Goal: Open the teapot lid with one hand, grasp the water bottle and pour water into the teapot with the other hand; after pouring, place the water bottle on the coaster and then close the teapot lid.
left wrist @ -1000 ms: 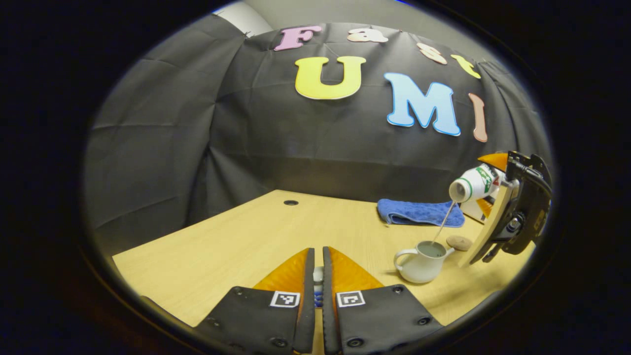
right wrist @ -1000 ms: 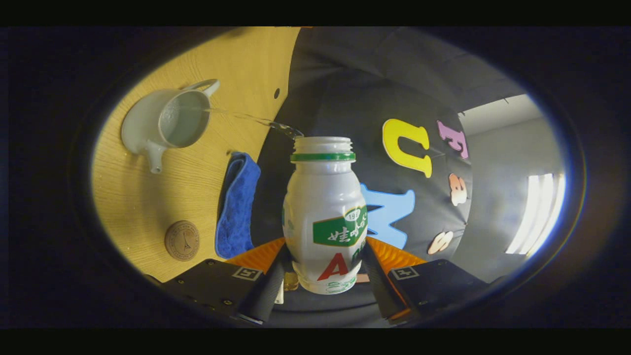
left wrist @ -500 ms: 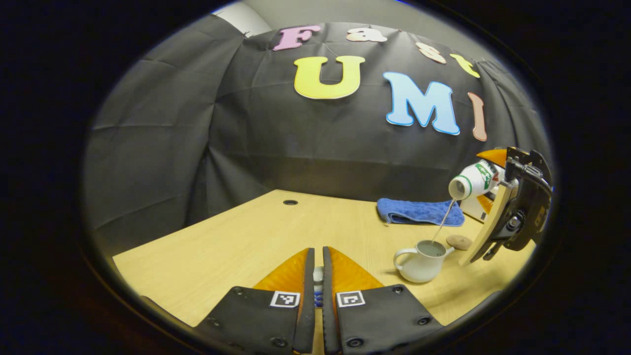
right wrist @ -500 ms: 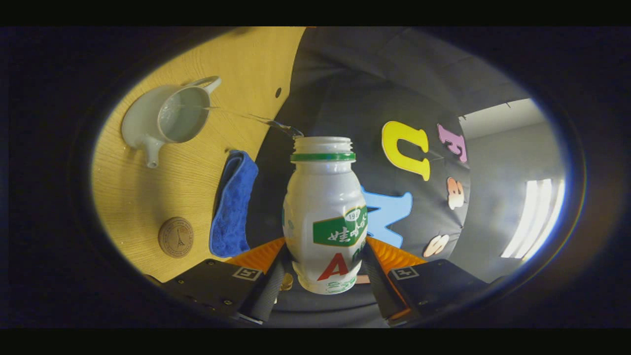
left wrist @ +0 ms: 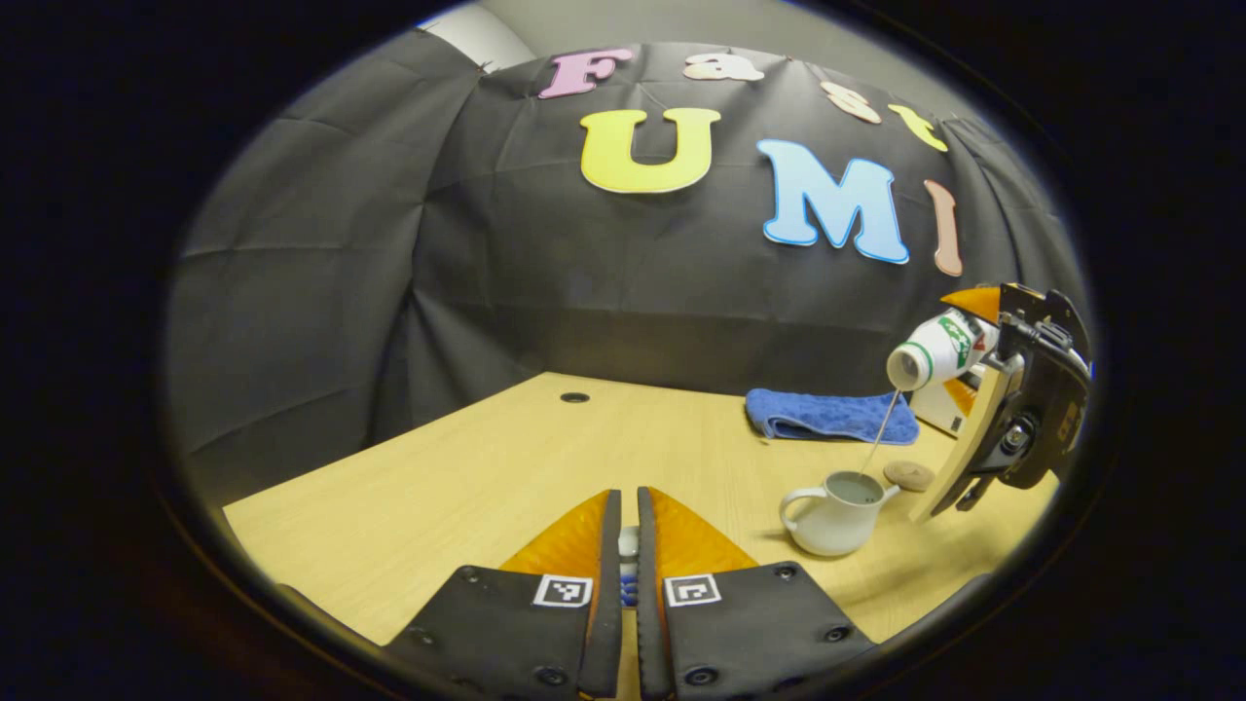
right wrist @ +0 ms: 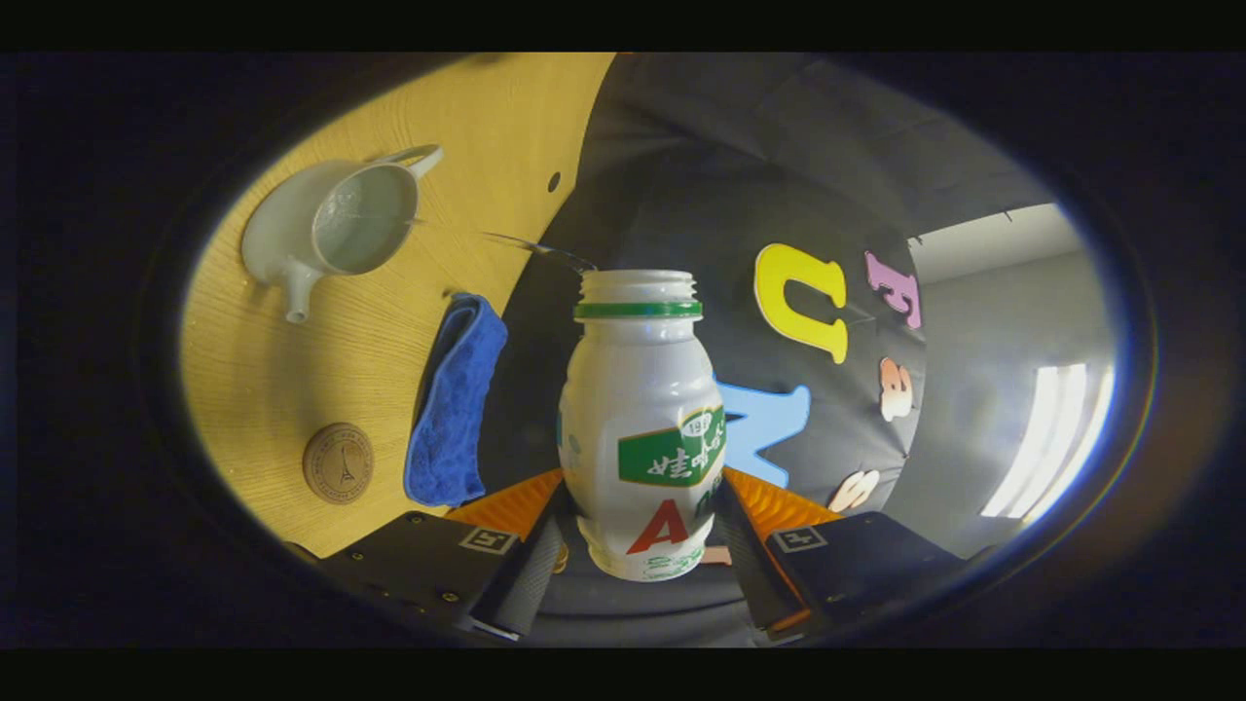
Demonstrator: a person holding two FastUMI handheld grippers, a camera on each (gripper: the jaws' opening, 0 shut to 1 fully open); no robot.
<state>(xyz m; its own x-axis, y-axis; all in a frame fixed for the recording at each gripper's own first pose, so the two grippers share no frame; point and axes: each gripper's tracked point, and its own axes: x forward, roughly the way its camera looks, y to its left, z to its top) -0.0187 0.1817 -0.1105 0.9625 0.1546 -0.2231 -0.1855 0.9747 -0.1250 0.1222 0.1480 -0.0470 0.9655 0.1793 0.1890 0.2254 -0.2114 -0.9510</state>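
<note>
While a thin stream of water (left wrist: 879, 436) falls into the open teapot (left wrist: 835, 509) on the wooden table (left wrist: 467, 477), the right gripper (right wrist: 638, 545) is clamped on the tilted water bottle (right wrist: 641, 428) above it. The left gripper (left wrist: 628, 545) pinches the small white lid (left wrist: 629, 541) (mostly hidden). Beside the teapot lie the coaster (right wrist: 338, 462) and a blue cloth (right wrist: 453, 409).

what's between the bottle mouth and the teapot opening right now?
A thin stream of water runs from the tilted bottle, held in the right gripper, into the open teapot. It shows in the left gripper view.
</note>
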